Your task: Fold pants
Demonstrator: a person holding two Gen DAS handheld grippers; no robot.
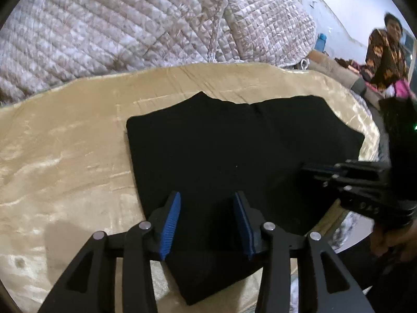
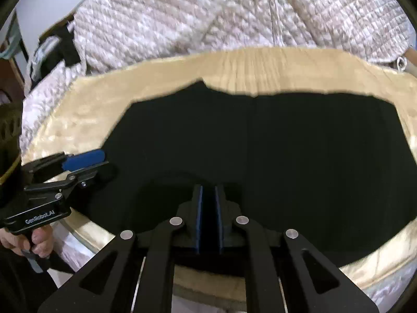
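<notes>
Black pants point(image 1: 234, 151) flat on tan sheet point(image 1: 65, 156) (quilt point(image 1: 130, 26) beyond). Left gripper point(image 1: 207, 224) jaws apart over near edge, gripping nothing; right gripper point(image 2: 208, 219) jaws nearly together, grip unclear.

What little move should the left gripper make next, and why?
Probably lower the left gripper and pinch the near edge of the black pants: its jaws stand open over that edge, and the pants lie flat on the tan cloth.

Dim indoor light; sheen on tan cloth point(image 1: 65, 143); right view motion-blurred; strong fisheye bending, dark vignetted corners
</notes>
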